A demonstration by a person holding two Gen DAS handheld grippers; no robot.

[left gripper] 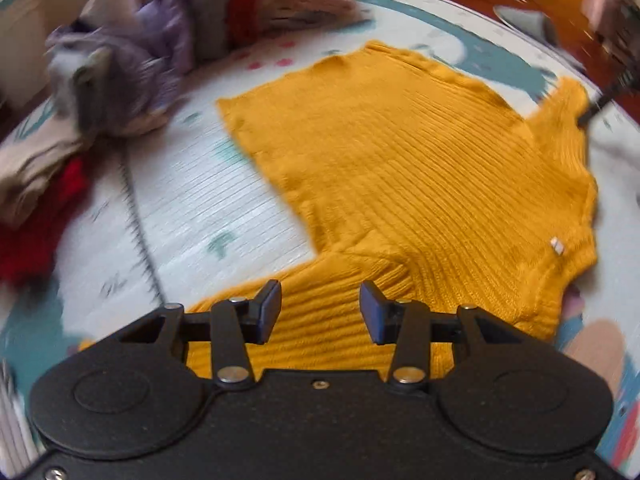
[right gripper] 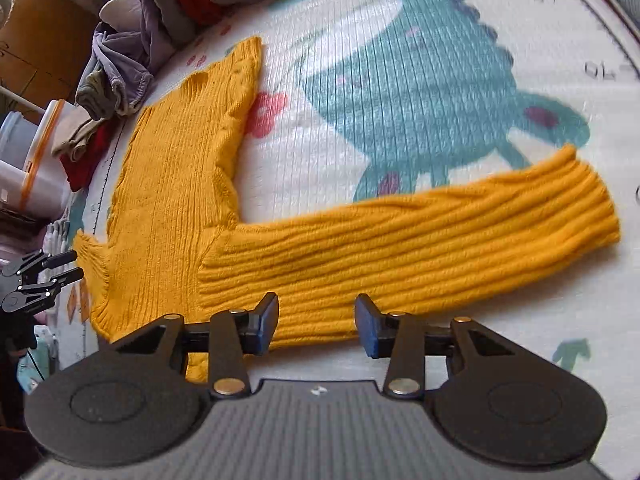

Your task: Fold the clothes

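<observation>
Both tongs, left (left gripper: 320, 312) and right (right gripper: 316, 324), hang part open and empty over the sweater (right gripper: 168, 184), spread flat on the mat (right gripper: 400, 80). I judge sleeve-folding next: pinch the right sleeve (right gripper: 420, 240).

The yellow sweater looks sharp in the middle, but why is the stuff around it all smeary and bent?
Left wrist view: the yellow sweater is fairly crisp, while the clothes pile smears with motion blur. Right wrist view: the mat is streaky at the far edge. In both, the fisheye lens curves straight edges near the borders.
</observation>
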